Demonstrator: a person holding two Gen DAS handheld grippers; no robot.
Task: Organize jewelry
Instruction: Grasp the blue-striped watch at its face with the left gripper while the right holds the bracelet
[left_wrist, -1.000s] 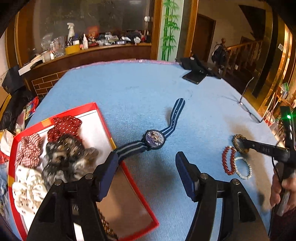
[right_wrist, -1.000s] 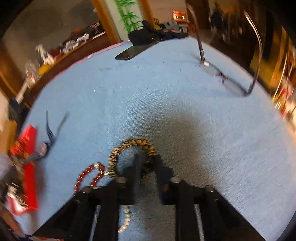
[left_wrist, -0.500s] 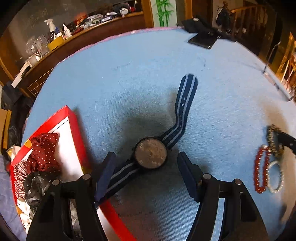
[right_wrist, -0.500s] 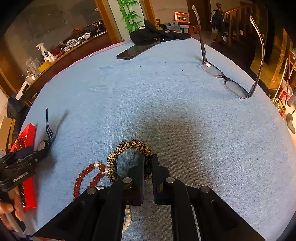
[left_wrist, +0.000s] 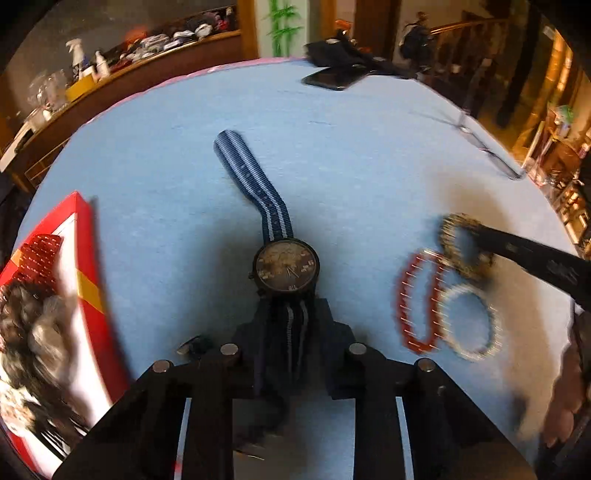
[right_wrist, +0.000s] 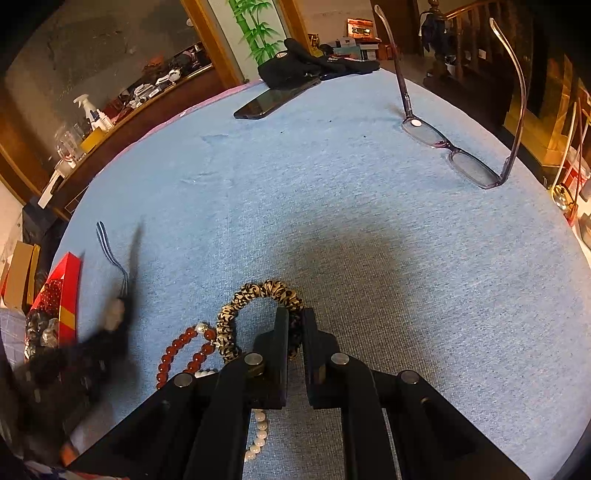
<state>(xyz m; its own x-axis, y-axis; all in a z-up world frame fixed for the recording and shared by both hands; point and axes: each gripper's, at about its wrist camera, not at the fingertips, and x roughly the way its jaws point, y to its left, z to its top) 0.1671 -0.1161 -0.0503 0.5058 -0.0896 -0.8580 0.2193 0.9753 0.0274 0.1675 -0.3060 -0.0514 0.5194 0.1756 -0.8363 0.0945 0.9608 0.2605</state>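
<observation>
My left gripper (left_wrist: 287, 314) is shut on the near strap of a wristwatch (left_wrist: 286, 269) with a blue striped band, whose far strap lies on the blue cloth. My right gripper (right_wrist: 295, 321) is shut on a leopard-print scrunchie (right_wrist: 258, 295); the scrunchie also shows in the left wrist view (left_wrist: 463, 245). Beside the scrunchie lie a red bead bracelet (right_wrist: 184, 350) and a white pearl bracelet (right_wrist: 258, 435), both also seen in the left wrist view, the red one (left_wrist: 413, 306) left of the white one (left_wrist: 469, 321). The red jewelry box (left_wrist: 88, 258) holds several scrunchies at the left.
Eyeglasses (right_wrist: 454, 147) stand at the right of the table. A dark phone (right_wrist: 273, 99) and black cloth (right_wrist: 310, 62) lie at the far edge. A wooden counter (left_wrist: 110, 77) with bottles runs behind the table.
My left gripper came down over the watch and closed on its near strap, and the watch has swung round. My right gripper stays shut on the scrunchie.
</observation>
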